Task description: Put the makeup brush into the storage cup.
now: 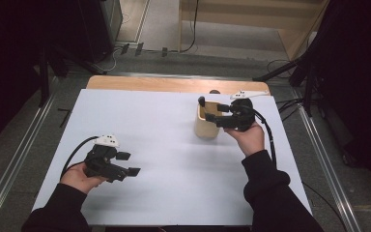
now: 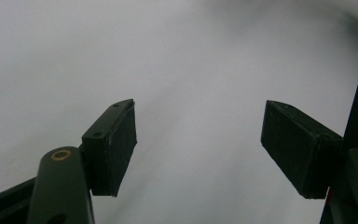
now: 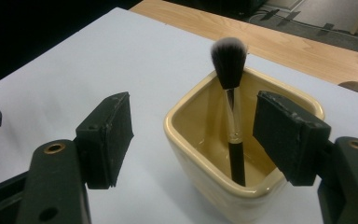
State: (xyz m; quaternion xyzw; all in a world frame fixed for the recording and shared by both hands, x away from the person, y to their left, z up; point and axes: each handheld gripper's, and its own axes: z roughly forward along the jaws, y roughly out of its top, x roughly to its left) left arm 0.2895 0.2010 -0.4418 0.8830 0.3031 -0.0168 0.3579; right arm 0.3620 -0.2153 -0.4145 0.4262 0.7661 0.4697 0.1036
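A cream square cup (image 1: pixel 206 126) (image 3: pixel 214 154) stands on the white table sheet, right of centre. A makeup brush (image 3: pixel 231 98) with a dark bristle head (image 1: pixel 201 101) stands upright inside it, handle down, leaning on the cup's far side. My right gripper (image 1: pixel 216 113) (image 3: pixel 193 140) hovers just above and right of the cup's rim, open, nothing between its pads. My left gripper (image 1: pixel 128 163) (image 2: pixel 198 144) rests low over bare sheet at the near left, open and holding nothing.
The white sheet (image 1: pixel 164 159) covers most of a wooden tabletop (image 1: pixel 174 83), whose far strip shows. Metal rails (image 1: pixel 319 145) run along both sides. Cables trail from each gripper across the sheet's edges.
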